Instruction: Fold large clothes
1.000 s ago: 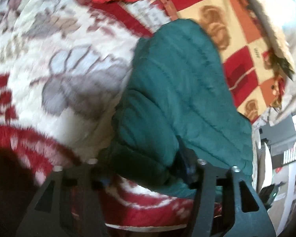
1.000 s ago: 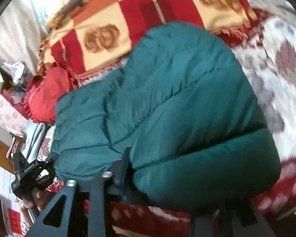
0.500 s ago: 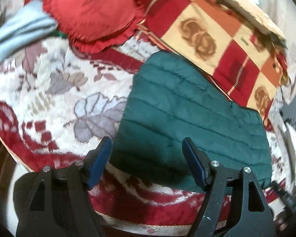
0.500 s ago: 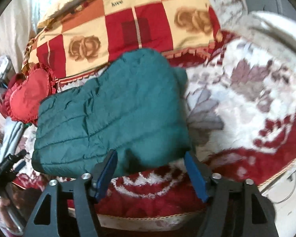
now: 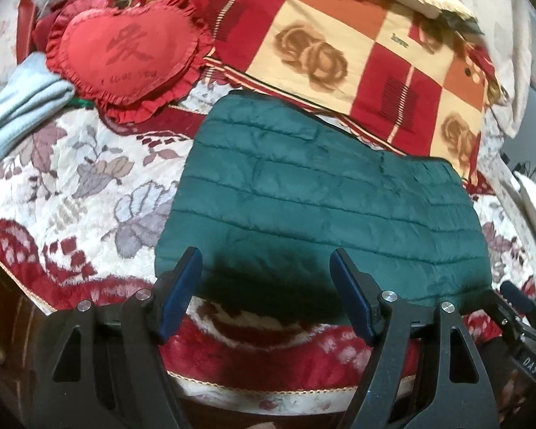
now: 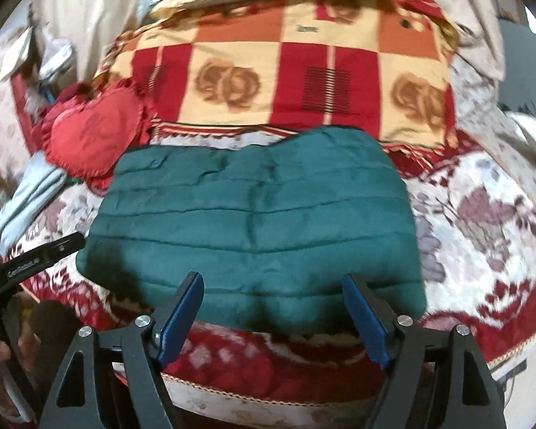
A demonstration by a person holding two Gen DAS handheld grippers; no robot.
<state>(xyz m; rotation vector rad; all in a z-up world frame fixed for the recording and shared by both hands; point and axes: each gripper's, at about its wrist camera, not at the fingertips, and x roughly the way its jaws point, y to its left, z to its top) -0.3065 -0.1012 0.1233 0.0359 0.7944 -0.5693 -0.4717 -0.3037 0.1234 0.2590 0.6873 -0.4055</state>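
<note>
In the left wrist view, the green quilted jacket [image 5: 318,207] lies folded flat on the floral red-and-cream blanket [image 5: 71,186], near its front edge. Its long axis runs from upper left to lower right, and the quilt seams follow that line. The left gripper [image 5: 264,293] hangs above the jacket's near edge with jaws spread, nothing between them. Behind the jacket is a checked rose-print quilt [image 5: 321,46], at upper left a red heart-shaped cushion [image 5: 125,57] and a pale blue garment [image 5: 14,107]. The right gripper [image 5: 514,307] shows at the lower right edge.

In the right wrist view, the jacket [image 6: 253,225] looks almost level, long axis left to right. The right gripper [image 6: 273,314] has its jaws opening, clear of the fabric. This view alone shows the person's hand [image 6: 14,354] beside the left gripper [image 6: 35,257] at the left edge.
</note>
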